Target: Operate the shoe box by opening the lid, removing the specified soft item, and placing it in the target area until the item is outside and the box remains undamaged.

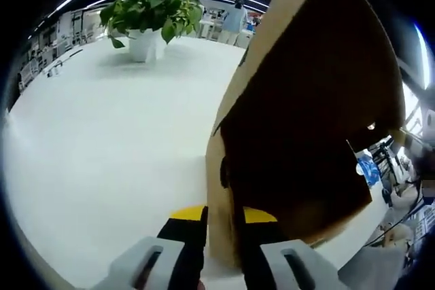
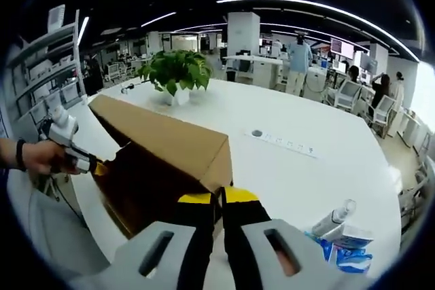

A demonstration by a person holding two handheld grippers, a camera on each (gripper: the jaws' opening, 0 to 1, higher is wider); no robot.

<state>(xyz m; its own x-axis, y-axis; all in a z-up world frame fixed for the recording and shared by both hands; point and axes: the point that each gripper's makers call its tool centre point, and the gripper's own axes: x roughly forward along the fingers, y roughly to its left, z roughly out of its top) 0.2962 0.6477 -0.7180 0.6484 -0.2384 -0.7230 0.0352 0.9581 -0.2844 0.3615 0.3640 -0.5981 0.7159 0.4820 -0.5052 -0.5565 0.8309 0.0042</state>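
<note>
L tongs (image 1: 221,236) are pinching the raised cardboard lid (image 1: 306,113) of the shoe box along its edge; the jaws are sitting tight on both sides of the lid wall, yellow tips showing either side. In the left gripper view the lid is rising straight up from between the jaws, its dark inner face turning to the right, white bench (image 1: 109,140) spreading out to the left w/ a potted plant (image 1: 151,11) at the far end.

R tongs (image 2: 219,212) are gripping the near corner edge of the lid (image 2: 170,134), jaws pressed close w/ the cardboard running between them. In the right gripper view the lid is stretching away up-left from the jaws, brown outer face on top, dark inside below. At its far end the L tongs (image 2: 95,166) are coming in from the left, a hand (image 2: 37,156) holding them. Box interior is too dark to tell what's in it. A bottle (image 2: 333,219) and blue packet (image 2: 346,252) are lying on the bench (image 2: 306,168) well to the right.
</note>
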